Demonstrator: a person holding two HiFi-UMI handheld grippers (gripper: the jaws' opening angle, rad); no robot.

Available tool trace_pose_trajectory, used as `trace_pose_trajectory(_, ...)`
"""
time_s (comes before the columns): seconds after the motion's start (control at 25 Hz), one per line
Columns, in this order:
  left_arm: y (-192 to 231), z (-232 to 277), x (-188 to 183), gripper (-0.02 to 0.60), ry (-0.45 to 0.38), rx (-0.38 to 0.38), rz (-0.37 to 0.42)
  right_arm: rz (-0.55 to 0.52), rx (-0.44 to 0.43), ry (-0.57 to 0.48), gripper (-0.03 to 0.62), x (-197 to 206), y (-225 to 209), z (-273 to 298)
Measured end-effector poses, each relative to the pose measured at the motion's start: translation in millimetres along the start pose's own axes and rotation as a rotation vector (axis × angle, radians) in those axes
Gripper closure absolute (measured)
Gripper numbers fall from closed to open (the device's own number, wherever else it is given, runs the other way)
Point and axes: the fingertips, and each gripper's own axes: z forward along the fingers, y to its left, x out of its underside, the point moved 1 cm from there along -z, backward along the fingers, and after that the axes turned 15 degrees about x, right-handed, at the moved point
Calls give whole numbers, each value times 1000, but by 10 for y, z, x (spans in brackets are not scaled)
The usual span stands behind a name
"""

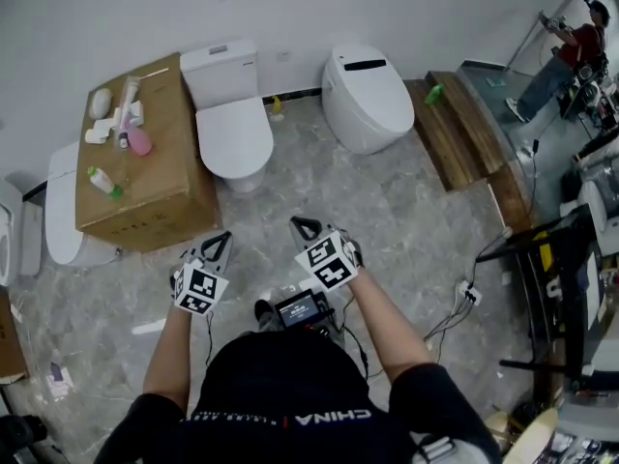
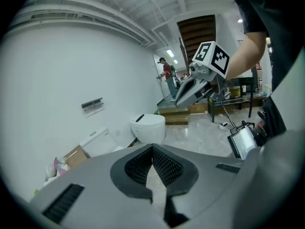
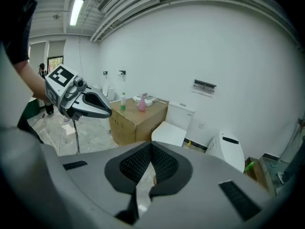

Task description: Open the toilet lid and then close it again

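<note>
One small screen device nearest, at the person's waist, between the two forearms.

Just beyond it, over the grey marble floor, the left hand-held gripper at left and the right hand-held gripper to its right, side by side and apart from each other. Both narrowed right down, ribbed pads brought together, nothing held between the jaws. Both well short of any toilet, touching nothing.

White power strip on the floor at right, cables trailing from it.

Farther on at left, a cardboard box serving as a surface. On its top a pink bottle, a green-capped bottle lying on its side, and a few white items too small to name. Part of another white toilet just left of the box.

Tank toilet close beside the box's right side, cistern against the far wall, its lid down flat over the bowl. Oval toilet farther right, apart from the tank toilet, also closed on top.

Wooden step right of the oval toilet, with a green bottle lying on it.

Farthest, at top right, a person in a red top.
</note>
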Motion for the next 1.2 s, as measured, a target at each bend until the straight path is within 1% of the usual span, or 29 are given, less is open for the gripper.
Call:
trace_pose_trajectory(0.12,238,110,16,572,0,10,-12,27,-3,21,581,-53,-74,218)
trace_pose_trajectory(0.2,362,213,12,572,-9,24,-36,25,-15,28,580,-96,-126,387)
trace_pose_trajectory(0.28,502,324,26,572,-6,22,-63,11,-35,27,582,-146,-182,590)
trace_pose_trajectory(0.4,801,527,36,572,-3,-8,-96,1,-69,20,582,-256,-291,961)
trace_pose_trajectory(0.52,1162,775,-40,572,-4,-38,-120,-16,-111,-5,582,-432,-464,1380)
trace_pose_trajectory(0.68,1607,1076,-151,572,25,-73,-156,-28,-163,-16,582,-645,-787,1856)
trace_pose_trajectory(0.88,2138,1347,-368,572,36,-144,-189,-60,-229,-38,582,-884,-1214,2270)
trace_pose_trajectory(1.04,2320,1501,-438,572,31,-156,-219,-95,-253,-38,582,-967,-1444,2534)
trace_pose_trajectory(1.2,2450,1530,-355,572,60,-147,-230,-70,-263,-34,582,-1066,-1492,2696)
